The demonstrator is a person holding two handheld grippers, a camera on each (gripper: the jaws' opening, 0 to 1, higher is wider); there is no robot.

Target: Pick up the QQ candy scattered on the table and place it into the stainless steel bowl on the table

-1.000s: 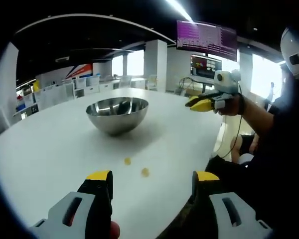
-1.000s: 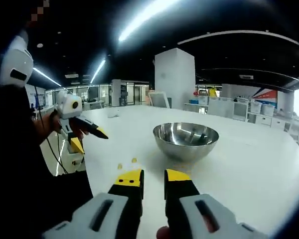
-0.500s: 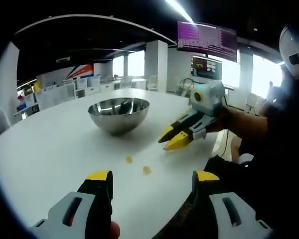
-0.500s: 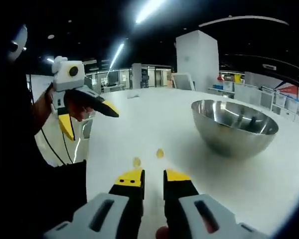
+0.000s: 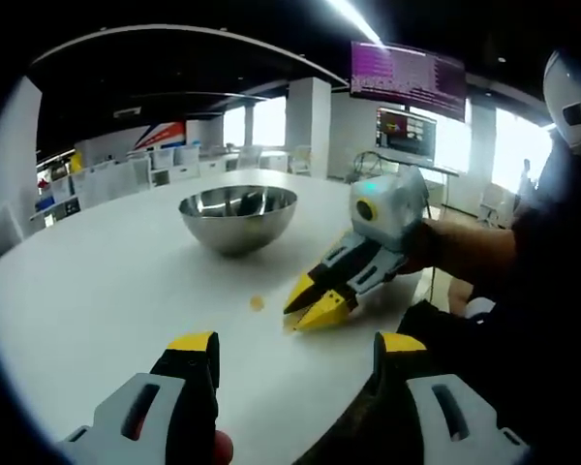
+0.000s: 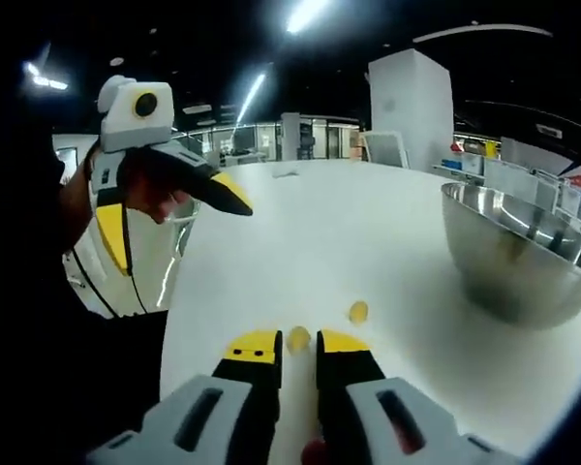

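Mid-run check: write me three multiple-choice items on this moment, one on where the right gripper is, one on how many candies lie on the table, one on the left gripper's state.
1. Where is the right gripper?
A. over the bowl
B. low at the near candy
C. off the table

2. How many candies lie on the table?
A. two
B. five
C. none

3. How is the left gripper set?
A. shut on a candy
B. open, holding nothing
C. resting in the bowl

Answers: 1 B, its tips flank the near candy, with the stainless steel bowl off to one side. 2 A, the near one plus the far candy. 3 B, its jaws stand wide apart with nothing between.
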